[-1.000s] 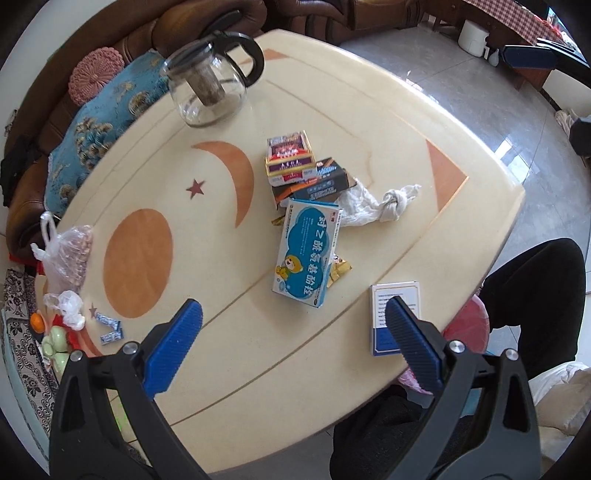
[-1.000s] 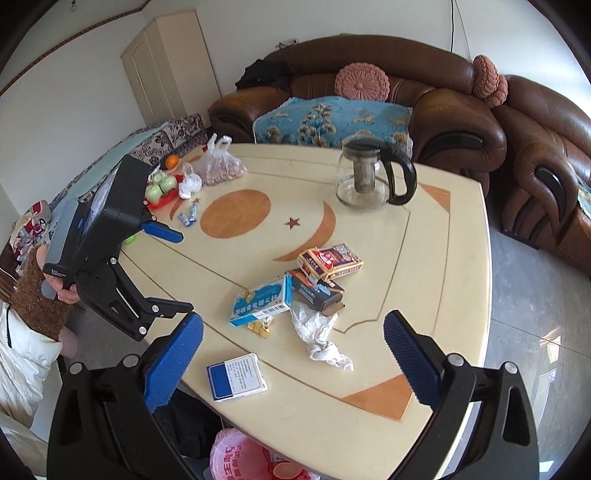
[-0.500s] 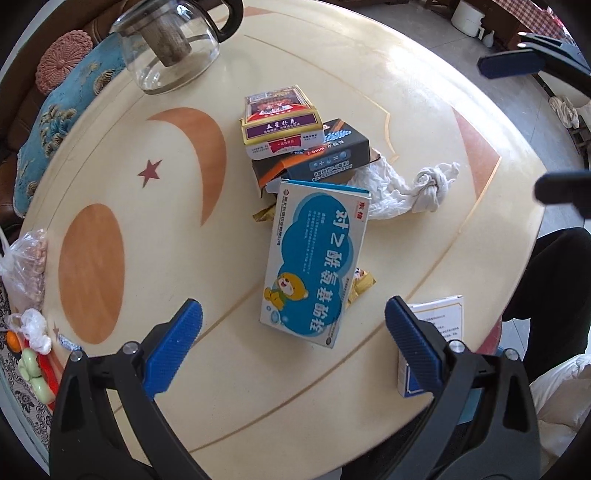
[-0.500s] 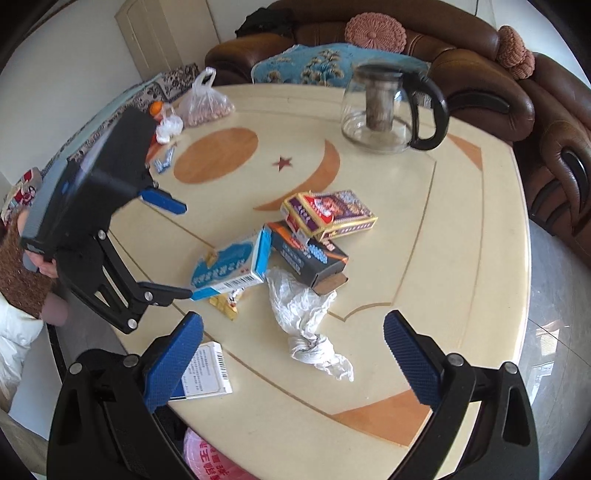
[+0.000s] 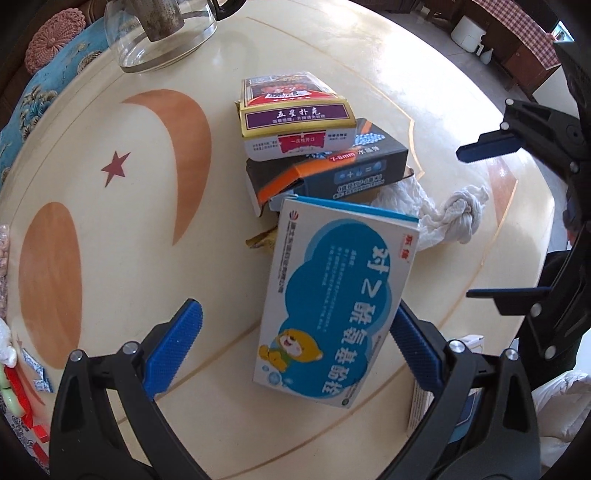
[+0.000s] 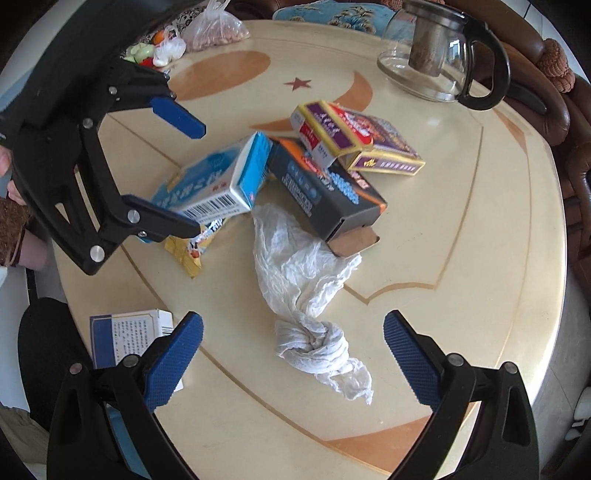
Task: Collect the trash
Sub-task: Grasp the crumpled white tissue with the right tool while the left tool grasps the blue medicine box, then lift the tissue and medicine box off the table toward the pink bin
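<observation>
A blue-and-white medicine box (image 5: 332,306) lies on the cream table (image 5: 122,280), between the spread fingers of my left gripper (image 5: 295,350), close to the right pad. From the right wrist view, the left gripper (image 6: 184,171) straddles that medicine box (image 6: 214,184) and is open. A crumpled white tissue (image 6: 306,280) with a knotted end lies just ahead of my open right gripper (image 6: 291,360). Behind are a dark grey box (image 6: 325,192), a purple-and-yellow card box (image 6: 354,140) and a yellow wrapper (image 6: 188,251).
A glass teapot (image 6: 436,55) stands at the far side of the table. A small blue-and-white box (image 6: 125,332) sits at the near edge. A bag of nuts (image 6: 218,29) and small items lie at the far left. A brown sofa (image 6: 554,110) runs behind.
Both grippers have closed in on the pile. The left one has come down around the medicine box; the right one has come down to the tissue. Both stay open.
</observation>
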`<state>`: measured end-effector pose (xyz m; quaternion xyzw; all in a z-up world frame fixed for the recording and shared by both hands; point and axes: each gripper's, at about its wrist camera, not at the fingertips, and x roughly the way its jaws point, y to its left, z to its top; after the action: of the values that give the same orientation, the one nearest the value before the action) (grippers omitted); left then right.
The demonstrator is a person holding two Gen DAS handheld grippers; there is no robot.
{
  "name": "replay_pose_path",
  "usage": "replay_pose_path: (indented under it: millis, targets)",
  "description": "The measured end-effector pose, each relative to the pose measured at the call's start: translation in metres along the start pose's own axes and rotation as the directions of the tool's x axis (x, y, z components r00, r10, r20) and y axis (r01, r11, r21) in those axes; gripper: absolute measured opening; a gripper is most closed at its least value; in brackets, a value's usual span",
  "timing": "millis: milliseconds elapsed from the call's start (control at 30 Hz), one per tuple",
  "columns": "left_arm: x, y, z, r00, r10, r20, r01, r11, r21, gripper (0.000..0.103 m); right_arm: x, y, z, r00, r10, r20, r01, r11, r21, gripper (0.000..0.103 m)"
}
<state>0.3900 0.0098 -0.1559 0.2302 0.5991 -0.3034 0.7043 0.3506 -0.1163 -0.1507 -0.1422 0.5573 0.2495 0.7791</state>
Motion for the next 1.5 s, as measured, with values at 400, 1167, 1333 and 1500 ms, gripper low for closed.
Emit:
replay_pose_path:
  millis: [400,1167,1333,1500]
  targets:
    - [0.015,-0.008,0.009,0.999,-0.045,-0.006,0.045,0.998,-0.045,0.088,0.023,0.004,-0.005,0.999,-0.034,0.003,0.034,0.999,-0.005,0.047]
    - [-0.029,0.010,-0.033,1.000,0.003,0.008,0.000,0.959,-0.282,0.066,-0.042,0.009,-0.035,0.994,-0.103,0.024,0.099,0.987,0.123,0.026]
    - [-0.070,-0.007,-0.046,0.997,0.052,0.051,-0.035,0.954,-0.297,0.066,-0.084,0.020,-0.042,0.989,-0.125,0.075,0.114,0.984,0.137,0.026]
    - [-0.116,-0.031,-0.067,0.990,0.097,0.103,-0.062,0.952,-0.299,0.066,-0.129,0.036,-0.052,0.978,-0.163,0.133,0.145,0.980,0.133,0.026]
